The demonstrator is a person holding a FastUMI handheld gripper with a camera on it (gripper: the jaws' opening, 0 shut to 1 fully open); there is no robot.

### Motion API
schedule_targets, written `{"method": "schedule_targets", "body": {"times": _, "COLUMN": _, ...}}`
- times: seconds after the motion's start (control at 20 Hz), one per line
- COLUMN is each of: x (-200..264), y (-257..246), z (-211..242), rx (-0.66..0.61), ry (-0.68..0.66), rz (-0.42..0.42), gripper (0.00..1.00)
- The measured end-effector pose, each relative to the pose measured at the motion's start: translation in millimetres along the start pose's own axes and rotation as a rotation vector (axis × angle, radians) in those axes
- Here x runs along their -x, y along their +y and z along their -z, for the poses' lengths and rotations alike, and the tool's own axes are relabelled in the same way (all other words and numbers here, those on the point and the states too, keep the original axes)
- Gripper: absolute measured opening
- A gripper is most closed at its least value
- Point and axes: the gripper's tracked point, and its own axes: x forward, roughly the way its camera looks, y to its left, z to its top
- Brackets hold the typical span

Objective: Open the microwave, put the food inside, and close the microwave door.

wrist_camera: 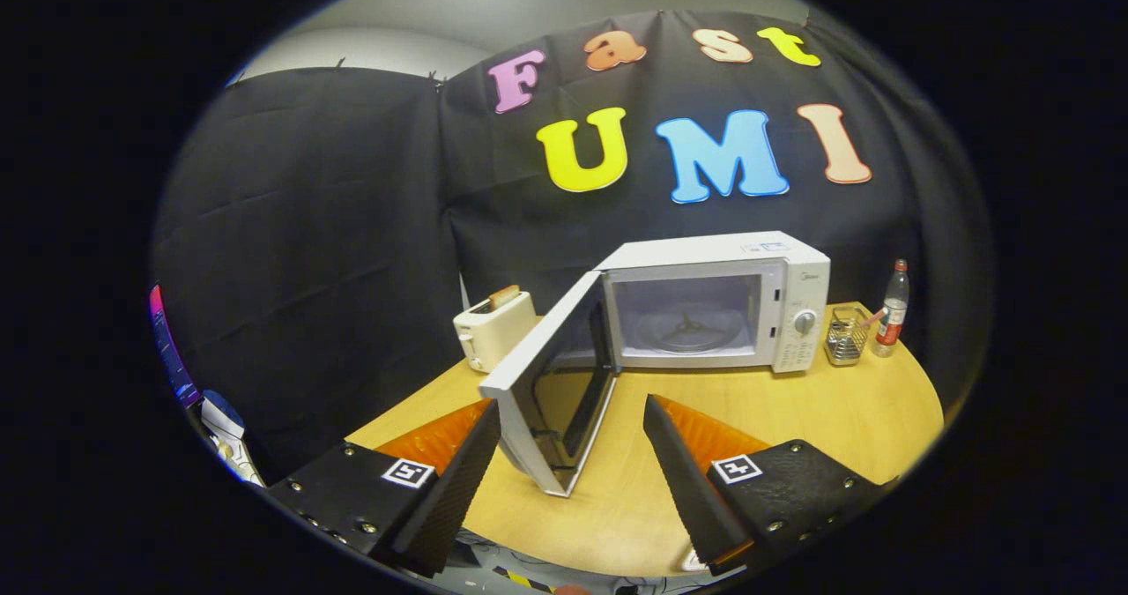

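Fingers (670, 454) up front are spread wide with nothing held, and the open microwave door (551, 392) sits in the gap, its free edge closest to the gripper (573, 454). Microwave (714, 304) is at the back of the table (846, 419), cavity empty, turntable bare. Door's done, so I'd say food is next. Only food I can spot is the toast (504, 295) poking out of the toaster (492, 329), left of the door. Swing wide around that door edge so you don't bump it, and pinch the toast gently.
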Motion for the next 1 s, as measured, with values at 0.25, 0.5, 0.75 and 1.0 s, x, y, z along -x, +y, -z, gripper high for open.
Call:
{"method": "schedule_targets", "body": {"times": 0.25, "x": 7.7, "y": -68.3, "z": 14.0, "rx": -0.056, "ry": 0.049, "rz": 0.096, "gripper": 0.99}}
{"method": "schedule_targets", "body": {"times": 0.5, "x": 11.2, "y": -113.5, "z": 34.6, "rx": -0.082, "ry": 0.112, "rz": 0.139, "gripper": 0.99}}
{"method": "schedule_targets", "body": {"times": 0.75, "x": 14.8, "y": -148.7, "z": 70.3, "rx": -0.144, "ry": 0.216, "rz": 0.172, "gripper": 0.99}}
{"method": "schedule_targets", "body": {"times": 1.0, "x": 23.1, "y": -181.4, "z": 112.2, "rx": -0.251, "ry": 0.329, "rz": 0.207, "gripper": 0.99}}
